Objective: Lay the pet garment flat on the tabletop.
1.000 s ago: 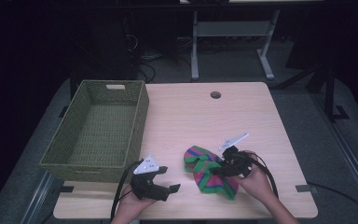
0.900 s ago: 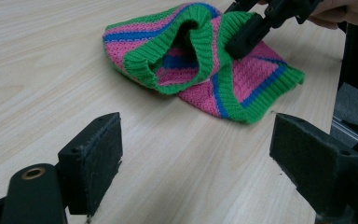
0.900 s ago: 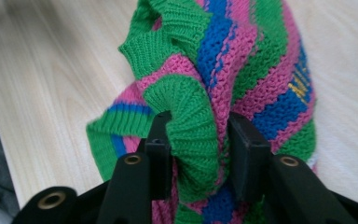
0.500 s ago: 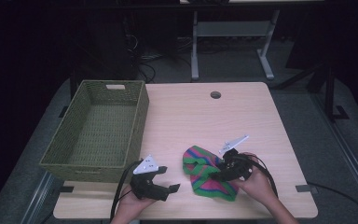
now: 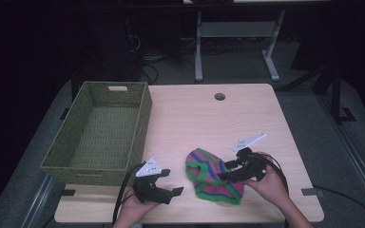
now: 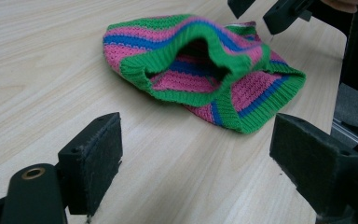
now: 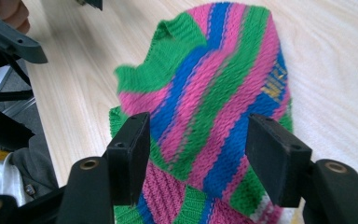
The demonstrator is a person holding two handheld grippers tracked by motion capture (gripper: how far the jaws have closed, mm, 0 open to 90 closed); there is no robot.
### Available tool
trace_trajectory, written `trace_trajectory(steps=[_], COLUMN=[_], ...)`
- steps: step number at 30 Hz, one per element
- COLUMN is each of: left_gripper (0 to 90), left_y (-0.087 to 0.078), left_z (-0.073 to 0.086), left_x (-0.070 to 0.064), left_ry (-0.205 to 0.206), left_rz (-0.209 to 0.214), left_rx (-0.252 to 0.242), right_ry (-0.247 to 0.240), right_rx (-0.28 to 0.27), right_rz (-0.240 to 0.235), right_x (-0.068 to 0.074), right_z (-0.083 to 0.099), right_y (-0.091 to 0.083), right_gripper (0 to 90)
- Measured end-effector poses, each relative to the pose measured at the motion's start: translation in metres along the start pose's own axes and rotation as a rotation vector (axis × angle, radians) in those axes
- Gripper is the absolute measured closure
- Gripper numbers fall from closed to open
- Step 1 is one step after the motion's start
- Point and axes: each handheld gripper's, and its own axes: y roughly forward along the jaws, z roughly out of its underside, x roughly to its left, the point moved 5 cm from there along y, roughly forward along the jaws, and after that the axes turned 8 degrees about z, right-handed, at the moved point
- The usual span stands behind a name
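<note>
The right gripper has been edging onto the hat, jaws gaping, seemingly just above it; the left gripper is waiting nearby, also gaping.

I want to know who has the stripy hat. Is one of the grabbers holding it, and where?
Nothing is held yet. The right hand-held gripper is open, its jaws either side of the striped knit hat. The left hand-held gripper is open too, short of it.

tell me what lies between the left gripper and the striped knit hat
Only bare tabletop: in the left gripper view, light wood runs from the open left gripper up to the striped knit hat.
</note>
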Motion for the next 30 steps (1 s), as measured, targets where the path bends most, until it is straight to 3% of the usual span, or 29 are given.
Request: trace_trajectory(steps=[7, 14, 20, 30], left_gripper=[16.7, 16.7, 16.7, 16.7], left_y=[-0.001, -0.002, -0.003, -0.003], left_z=[0.0, 0.0, 0.0, 0.0], left_x=[0.0, 0.001, 0.001, 0.001], left_ry=[0.003, 0.012, 0.009, 0.015], left_rz=[-0.002, -0.004, -0.003, -0.001], left_rx=[0.0, 0.004, -0.001, 0.005], right_ry=[-0.032, -0.073, -0.139, -0.191], right_rx=[-0.017, -0.021, 0.008, 0.069], right_rz=[-0.013, -0.047, -0.07, -0.056], right_x=[0.005, 0.019, 0.041, 0.052], right_z=[-0.009, -0.018, -0.022, -0.025], right_y=[-0.008, -0.008, 0.003, 0.026], right_gripper=[40.2, 41.2, 42.7, 46.5])
